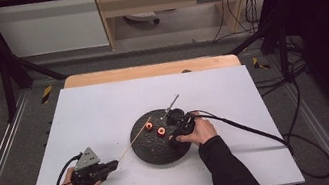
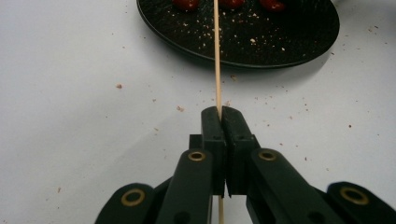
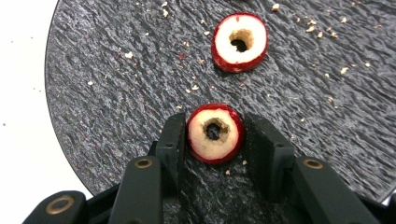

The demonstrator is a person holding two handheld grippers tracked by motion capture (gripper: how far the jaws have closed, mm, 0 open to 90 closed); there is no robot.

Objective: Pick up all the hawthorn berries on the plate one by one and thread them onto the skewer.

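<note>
A black round plate [image 1: 147, 148] holds two red cored fruit pieces. My right gripper [image 1: 169, 135] stands open low over the plate [image 3: 116, 93], its jaws on either side of the near fruit piece [image 3: 215, 133]; the left jaw touches it and the right jaw sits just beside it. The second fruit piece [image 3: 239, 42] lies beyond, also with a hole through its pale flesh. My left gripper [image 1: 114, 165] is shut on a thin wooden skewer [image 2: 217, 56], which points at the plate [image 2: 261, 42] and reaches over its rim towards the fruit [image 1: 149, 126].
A metal rod-shaped tool [image 1: 172, 104] lies at the plate's far edge. Crumbs are scattered on the plate and on the white table top [image 1: 100, 113]. Cables trail right from my right gripper. A wooden strip [image 1: 148, 70] borders the table's far side.
</note>
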